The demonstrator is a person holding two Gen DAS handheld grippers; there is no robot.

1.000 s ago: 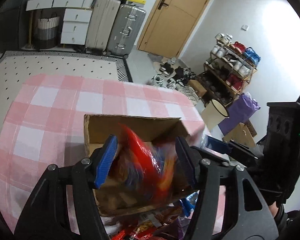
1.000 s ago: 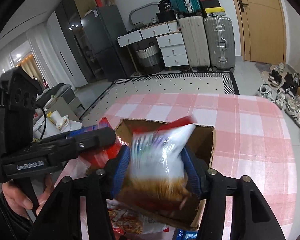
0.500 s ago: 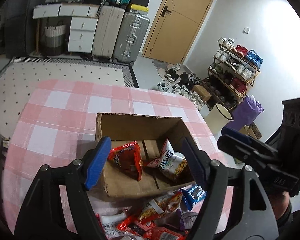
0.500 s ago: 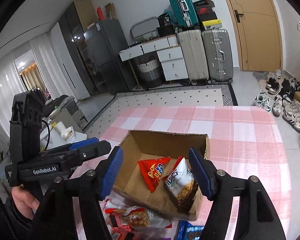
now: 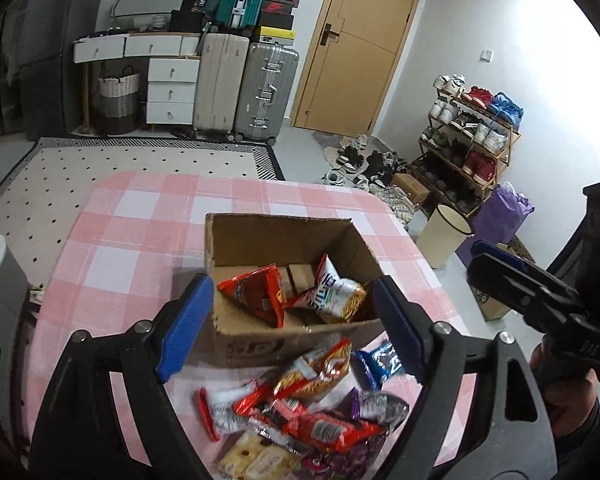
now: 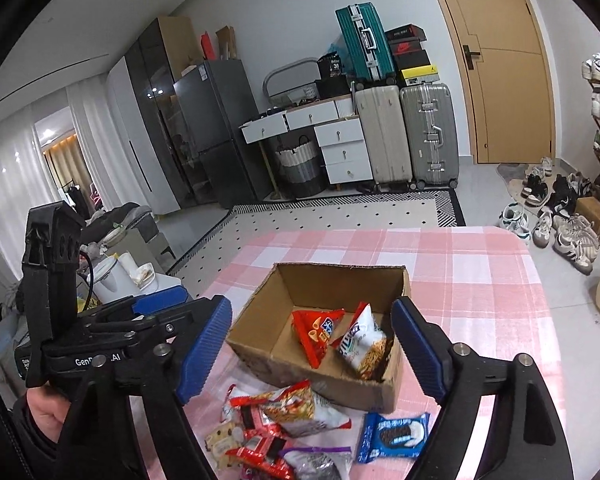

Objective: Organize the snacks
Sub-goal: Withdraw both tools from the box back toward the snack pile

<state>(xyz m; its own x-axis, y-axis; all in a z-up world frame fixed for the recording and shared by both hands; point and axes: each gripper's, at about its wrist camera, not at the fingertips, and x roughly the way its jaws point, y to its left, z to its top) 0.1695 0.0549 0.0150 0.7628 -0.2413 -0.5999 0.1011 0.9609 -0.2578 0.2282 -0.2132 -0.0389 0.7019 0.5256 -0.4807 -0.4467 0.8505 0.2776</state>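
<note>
An open cardboard box (image 5: 260,236) (image 6: 324,280) stands on the pink checked table. Inside it lie a red snack bag (image 5: 256,294) (image 6: 316,330) and a white snack bag (image 5: 336,292) (image 6: 362,342). In front of the box is a heap of several loose snack packs (image 5: 304,412) (image 6: 276,420), with a blue cookie pack (image 5: 378,362) (image 6: 396,436) at its right. My left gripper (image 5: 294,326) hangs above the box's near wall, jaws opening, nothing between them. My right gripper (image 6: 312,352) hangs over the box likewise, jaws opening and empty.
The pink checked table (image 5: 140,216) (image 6: 480,264) has bare cloth behind and left of the box. Its right edge drops to the floor by a cream bin (image 5: 444,236). A person's hand (image 6: 44,412) holds the left gripper's handle.
Both grippers let go of their snack bags, which now lie in the box. Both jaws opened wider and both grippers drew back and up from the box.
</note>
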